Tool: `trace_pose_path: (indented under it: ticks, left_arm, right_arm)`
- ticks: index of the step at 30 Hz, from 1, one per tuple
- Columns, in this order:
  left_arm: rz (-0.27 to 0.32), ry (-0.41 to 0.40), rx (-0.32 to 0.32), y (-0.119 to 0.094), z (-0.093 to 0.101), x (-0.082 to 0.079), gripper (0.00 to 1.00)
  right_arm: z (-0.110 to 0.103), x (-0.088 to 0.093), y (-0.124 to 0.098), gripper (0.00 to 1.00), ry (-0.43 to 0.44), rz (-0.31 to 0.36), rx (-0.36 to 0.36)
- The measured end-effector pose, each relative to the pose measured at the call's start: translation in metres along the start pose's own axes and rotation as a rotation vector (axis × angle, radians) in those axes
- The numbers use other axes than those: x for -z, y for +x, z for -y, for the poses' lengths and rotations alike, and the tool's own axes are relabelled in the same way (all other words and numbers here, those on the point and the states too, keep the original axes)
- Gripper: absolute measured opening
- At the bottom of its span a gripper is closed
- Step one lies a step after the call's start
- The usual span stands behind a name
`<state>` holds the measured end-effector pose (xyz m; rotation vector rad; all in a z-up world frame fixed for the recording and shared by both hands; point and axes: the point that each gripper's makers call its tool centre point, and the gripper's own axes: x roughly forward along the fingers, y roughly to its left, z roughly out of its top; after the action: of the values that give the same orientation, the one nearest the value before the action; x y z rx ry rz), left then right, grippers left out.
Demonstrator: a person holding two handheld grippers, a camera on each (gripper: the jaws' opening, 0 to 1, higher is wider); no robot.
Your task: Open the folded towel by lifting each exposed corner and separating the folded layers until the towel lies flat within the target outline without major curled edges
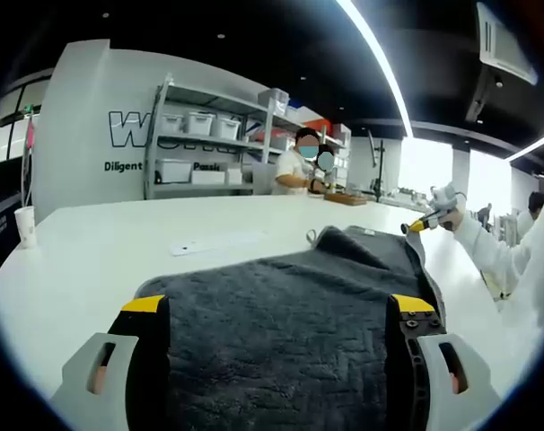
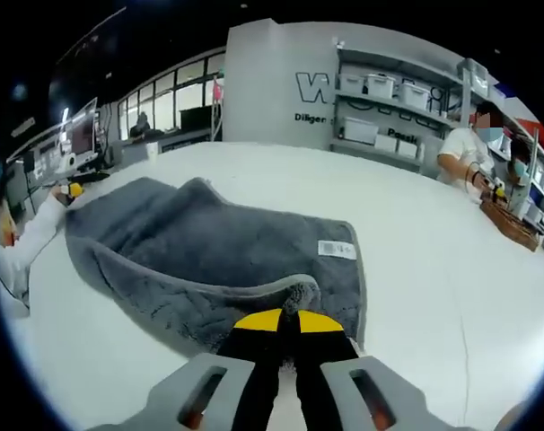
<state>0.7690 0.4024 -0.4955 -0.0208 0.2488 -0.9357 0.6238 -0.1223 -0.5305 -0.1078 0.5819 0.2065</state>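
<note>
A dark grey towel [image 1: 281,305] lies on the white table [image 1: 101,242], rumpled and raised at its far end. My left gripper [image 1: 278,305] is open, its yellow-tipped jaws wide apart over the towel's near part. At the towel's far right corner the right gripper [image 1: 429,220] shows, held by a hand in a white sleeve. In the right gripper view the towel [image 2: 209,242] spreads out with a white label [image 2: 337,250] on it. Its near edge curls up into my right gripper [image 2: 285,319], which is shut on that edge. The left gripper [image 2: 70,190] is at the towel's far left.
A paper cup [image 1: 25,224] stands near the table's left edge and a flat white object [image 1: 209,242] lies beyond the towel. Shelves with white bins [image 1: 200,126] line the back wall. A person [image 1: 294,166] works at the far side beside a wooden tray [image 2: 510,224].
</note>
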Motion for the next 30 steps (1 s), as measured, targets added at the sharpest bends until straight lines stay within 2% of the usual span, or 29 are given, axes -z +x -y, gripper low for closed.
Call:
trace_pose_path:
  ticks: [6,12,22,25,30]
  left_arm:
    - [-0.004,-0.006,-0.011,-0.001,-0.003,0.002,0.98]
    - [-0.005,-0.008,-0.013,-0.001,-0.005,0.002,0.98]
    - [-0.003,-0.012,-0.016,-0.002,-0.006,0.002,0.98]
    - [-0.001,-0.011,-0.018,-0.003,-0.006,0.002,0.98]
    - [-0.002,-0.013,-0.018,-0.003,-0.007,0.002,0.98]
  right_arm:
    - [0.001,0.026,-0.012,0.0,0.035,-0.071,0.032]
    - [0.002,0.042,-0.021,0.0,0.048,-0.115,0.056]
    - [0.002,0.051,-0.019,0.0,0.054,-0.143,0.061]
    - [0.003,0.049,-0.021,0.0,0.068,-0.132,0.066]
    - [0.003,0.035,-0.032,0.0,0.164,-0.039,0.064]
